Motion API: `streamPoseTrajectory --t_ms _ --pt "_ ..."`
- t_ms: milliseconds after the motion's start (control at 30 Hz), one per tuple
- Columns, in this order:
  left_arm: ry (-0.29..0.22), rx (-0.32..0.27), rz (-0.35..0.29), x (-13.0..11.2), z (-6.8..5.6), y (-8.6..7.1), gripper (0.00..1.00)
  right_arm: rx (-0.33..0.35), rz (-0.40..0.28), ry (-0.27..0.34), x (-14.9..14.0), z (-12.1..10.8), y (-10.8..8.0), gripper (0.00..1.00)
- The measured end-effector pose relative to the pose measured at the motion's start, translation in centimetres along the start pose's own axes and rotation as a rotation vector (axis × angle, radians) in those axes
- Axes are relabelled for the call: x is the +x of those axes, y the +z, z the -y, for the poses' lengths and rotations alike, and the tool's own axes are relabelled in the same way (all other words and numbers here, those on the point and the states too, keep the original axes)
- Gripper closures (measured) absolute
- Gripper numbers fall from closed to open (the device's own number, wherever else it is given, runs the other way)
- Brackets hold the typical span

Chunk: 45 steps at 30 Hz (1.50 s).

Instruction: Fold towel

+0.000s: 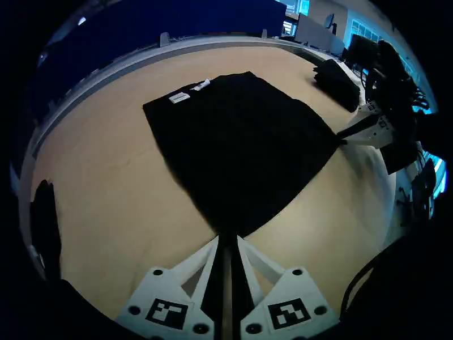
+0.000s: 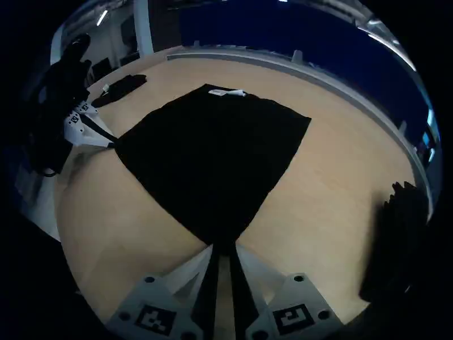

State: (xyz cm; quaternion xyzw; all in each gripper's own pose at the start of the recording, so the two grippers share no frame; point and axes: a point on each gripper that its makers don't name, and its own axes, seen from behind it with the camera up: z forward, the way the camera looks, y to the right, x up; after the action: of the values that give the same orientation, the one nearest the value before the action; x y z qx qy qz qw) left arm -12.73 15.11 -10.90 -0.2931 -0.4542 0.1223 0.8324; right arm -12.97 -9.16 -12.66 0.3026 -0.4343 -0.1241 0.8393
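Observation:
A black towel (image 1: 238, 141) lies spread flat on the light wooden table (image 1: 113, 187), with white tags (image 1: 187, 93) at its far corner. My left gripper (image 1: 228, 237) is shut on the towel's near corner, its fingers pressed together. In the left gripper view the right gripper (image 1: 342, 137) pinches the towel's right-hand corner. In the right gripper view the towel (image 2: 215, 153) spreads ahead and my right gripper (image 2: 222, 246) is shut on its nearest corner. There the left gripper (image 2: 113, 144), held by a dark-sleeved person, grips the corner on the left.
A folded black pile (image 1: 337, 82) sits at the table's far right, and another dark pile (image 1: 45, 226) at the left edge. In the right gripper view a dark pile (image 2: 396, 238) lies at the right and a flat black item (image 2: 119, 88) at the far left. A blue partition (image 2: 317, 34) backs the table.

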Motion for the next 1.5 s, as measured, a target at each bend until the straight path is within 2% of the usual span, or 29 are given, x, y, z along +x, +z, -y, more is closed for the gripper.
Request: streamPoseTrajectory --t_ms 200,467,800,1000,1200,1500 --pt "-0.044 -0.006 -0.002 0.1 -0.3 -0.4 0.93 -0.006 -0.011 -0.005 0.5 -0.3 -0.5 0.88" --pt "-0.087 -0.005 -0.014 0.8 -0.4 -2.2 0.93 -0.001 -0.039 0.001 1.8 -0.2 -2.0 0.88" --pt "-0.110 0.003 -0.042 2.2 -0.5 -5.7 0.93 0.008 -0.094 -0.010 4.7 1.0 -5.9 0.88" --pt "-0.135 -0.011 -0.047 2.9 -1.1 -8.1 0.93 0.014 -0.103 -0.017 5.6 1.9 -8.3 0.88" --pt "-0.150 -0.019 -0.048 3.0 -1.5 -10.1 0.93 0.036 -0.097 -0.015 5.6 3.3 -10.3 0.88" --pt "-0.149 -0.037 -0.043 2.7 -2.9 -12.5 0.93 0.058 -0.091 0.008 5.2 4.4 -12.8 0.88"
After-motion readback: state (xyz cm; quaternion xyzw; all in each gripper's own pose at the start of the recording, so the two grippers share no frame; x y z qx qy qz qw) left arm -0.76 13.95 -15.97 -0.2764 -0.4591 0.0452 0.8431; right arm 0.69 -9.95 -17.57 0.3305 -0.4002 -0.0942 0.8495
